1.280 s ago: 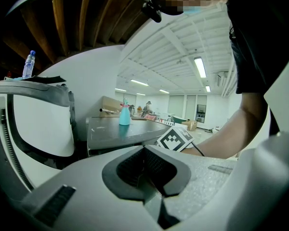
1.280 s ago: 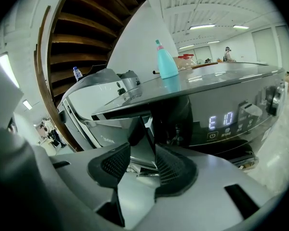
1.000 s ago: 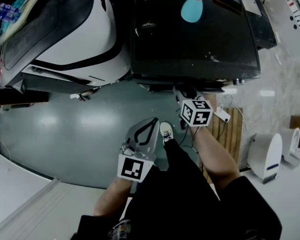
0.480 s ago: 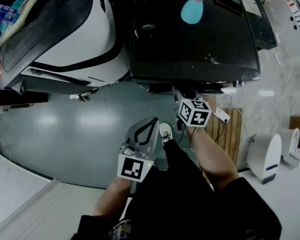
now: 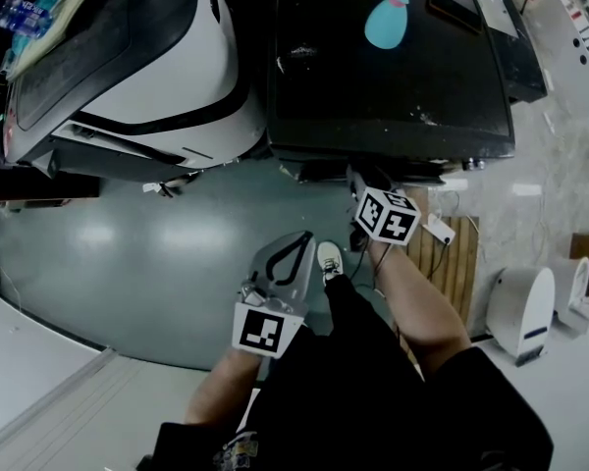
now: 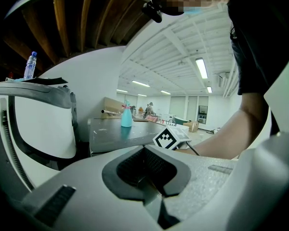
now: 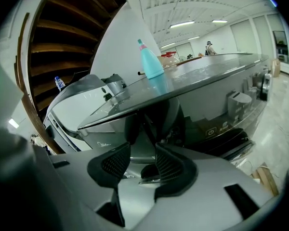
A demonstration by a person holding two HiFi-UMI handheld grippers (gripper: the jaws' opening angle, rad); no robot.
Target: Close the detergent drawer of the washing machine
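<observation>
- Right gripper view: the right gripper (image 7: 143,160) is seen with jaws spread; the detergent drawer (image 7: 142,148) shows through the gap, tucked under the washing machine (image 7: 207,76) top; contact can't be made out
- head view: the drawer is mostly hidden by that gripper
- left gripper (image 6: 147,171) is pressed together, nothing pinched
- counted: two machines, incl. a white machine (image 5: 157,67); one teal spray bottle (image 5: 385,23); one shoe (image 5: 326,260)

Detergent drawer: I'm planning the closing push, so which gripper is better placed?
Right. The right gripper sits at the front of the washing machine, jaws apart; the left gripper, shut, hangs back over the floor.
</observation>
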